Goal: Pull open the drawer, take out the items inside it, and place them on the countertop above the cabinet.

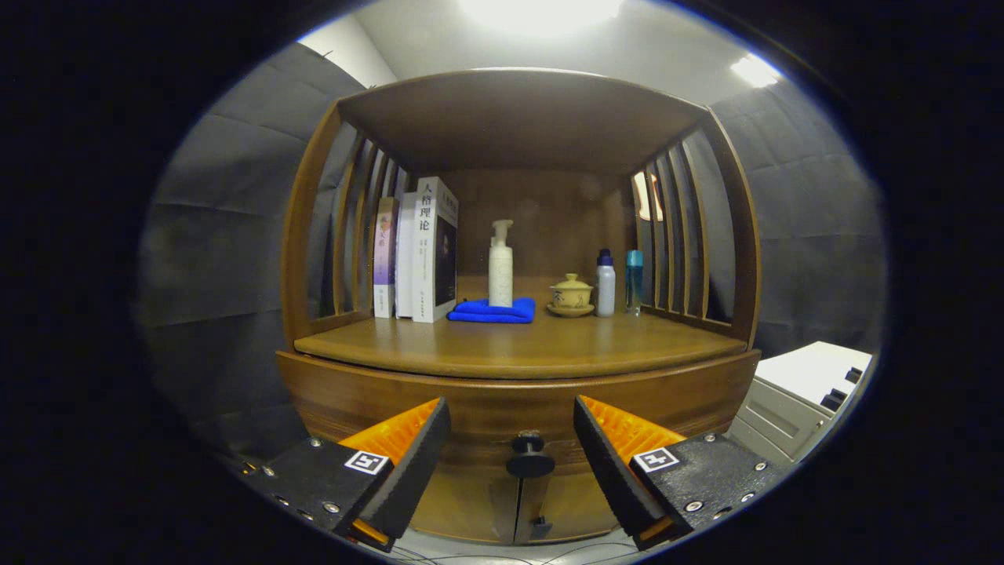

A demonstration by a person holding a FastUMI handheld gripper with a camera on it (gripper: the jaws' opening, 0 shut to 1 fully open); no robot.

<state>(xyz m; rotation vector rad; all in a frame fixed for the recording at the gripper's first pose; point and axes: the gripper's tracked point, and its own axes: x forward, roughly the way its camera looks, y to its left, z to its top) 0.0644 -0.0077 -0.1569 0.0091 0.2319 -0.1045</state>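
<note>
Gripper view: we hold the orange-and-black two-finger gripper (511, 447) spread wide, straddling the small black round knob (530, 457) on the closed brown wooden drawer (502, 408). If we close off-centre, the fingers may slip from the knob.

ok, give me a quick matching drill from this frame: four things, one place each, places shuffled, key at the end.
Things:
1. pump bottle
2. books
3. drawer knob
4. lidded cup

Places:
A. against the shelf's slatted side wall
B. between the open fingers of the gripper
C. standing on the blue cloth
D. on a saucer, beside the two small bottles

Pairs: 1-C, 2-A, 3-B, 4-D
</note>
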